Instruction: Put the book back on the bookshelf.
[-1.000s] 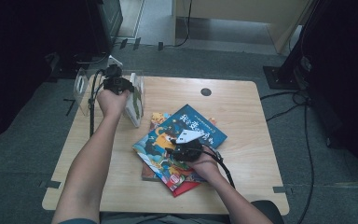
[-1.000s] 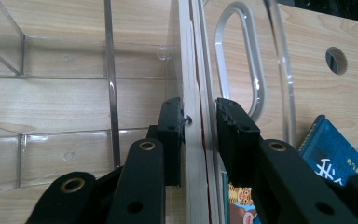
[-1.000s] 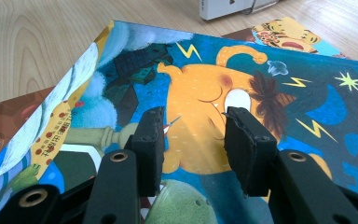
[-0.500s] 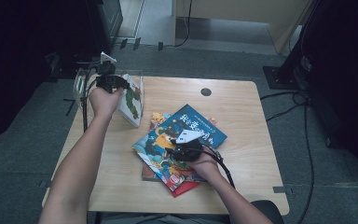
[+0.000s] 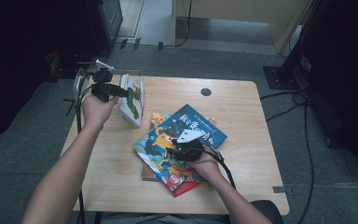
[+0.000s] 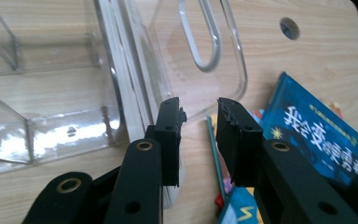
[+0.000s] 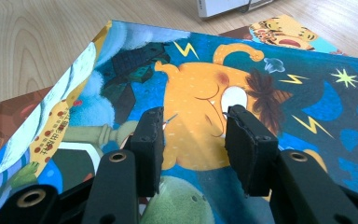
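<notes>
A thin green-and-white book (image 5: pixel 133 98) stands on edge in a clear plastic holder (image 6: pixel 51 126) at the table's far left. My left gripper (image 5: pixel 116 89) is beside it. In the left gripper view the left gripper (image 6: pixel 198 130) is open, its left jaw next to the book's white page edges (image 6: pixel 123 88), with nothing between the jaws. My right gripper (image 5: pixel 182 142) hovers open just over a blue picture book with an orange character (image 7: pixel 205 84), which tops a stack of books (image 5: pixel 161 149) at mid-table. A dark blue book with white characters (image 5: pixel 200 123) lies under it.
A red book (image 5: pixel 186 186), a brown one (image 5: pixel 147 172) and a tiger-cover one (image 7: pixel 284 28) stick out of the stack. A cable hole (image 5: pixel 206 92) sits at the table's far middle. Black equipment and cables (image 5: pixel 303 107) surround the table on the floor.
The green-and-white book went from tilted to standing upright in the holder. My left gripper shifted a little to the left. The right gripper stayed over the stack.
</notes>
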Available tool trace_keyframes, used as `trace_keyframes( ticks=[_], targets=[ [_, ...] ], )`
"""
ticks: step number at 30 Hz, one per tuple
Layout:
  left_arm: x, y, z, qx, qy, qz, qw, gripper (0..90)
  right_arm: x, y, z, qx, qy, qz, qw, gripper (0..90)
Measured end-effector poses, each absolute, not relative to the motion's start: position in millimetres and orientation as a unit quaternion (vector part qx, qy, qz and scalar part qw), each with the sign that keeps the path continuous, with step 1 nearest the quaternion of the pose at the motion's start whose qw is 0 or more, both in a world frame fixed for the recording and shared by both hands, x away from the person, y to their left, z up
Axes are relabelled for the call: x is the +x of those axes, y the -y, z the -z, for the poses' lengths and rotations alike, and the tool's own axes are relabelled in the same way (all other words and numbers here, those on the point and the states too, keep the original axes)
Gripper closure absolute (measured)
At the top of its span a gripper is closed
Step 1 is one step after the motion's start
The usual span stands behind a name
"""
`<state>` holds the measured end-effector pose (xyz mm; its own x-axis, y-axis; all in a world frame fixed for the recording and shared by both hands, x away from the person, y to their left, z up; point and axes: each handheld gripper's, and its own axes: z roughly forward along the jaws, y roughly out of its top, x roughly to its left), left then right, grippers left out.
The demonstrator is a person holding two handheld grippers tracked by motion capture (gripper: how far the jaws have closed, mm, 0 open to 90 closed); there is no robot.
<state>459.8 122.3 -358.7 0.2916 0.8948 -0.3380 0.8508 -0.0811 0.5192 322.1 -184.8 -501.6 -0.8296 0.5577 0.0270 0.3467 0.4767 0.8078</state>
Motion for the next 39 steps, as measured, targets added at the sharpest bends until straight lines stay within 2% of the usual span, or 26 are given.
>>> trace_keyframes(
  ticks=[11, 22, 25, 34, 39],
  targets=[
    [428, -121, 368, 0.753, -0.559, -0.023, 0.346, 71.0, 324, 190, 499, 0.282, -0.849, -0.436, 0.1, 59.9],
    [403, -121, 383, 0.77, -0.537, -0.006, 0.344, 70.6, 326, 198, 493, 0.294, -0.847, -0.432, 0.099, 63.2],
    [397, -122, 388, 0.773, -0.528, -0.004, 0.352, 73.8, 327, 201, 492, 0.299, -0.844, -0.434, 0.099, 63.8],
    [384, -123, 406, 0.786, -0.509, 0.012, 0.35, 73.8, 329, 214, 488, 0.311, -0.838, -0.435, 0.106, 65.7],
    [380, -121, 418, 0.798, -0.495, 0.022, 0.344, 77.8, 329, 226, 485, 0.327, -0.831, -0.437, 0.108, 66.0]
  ],
)
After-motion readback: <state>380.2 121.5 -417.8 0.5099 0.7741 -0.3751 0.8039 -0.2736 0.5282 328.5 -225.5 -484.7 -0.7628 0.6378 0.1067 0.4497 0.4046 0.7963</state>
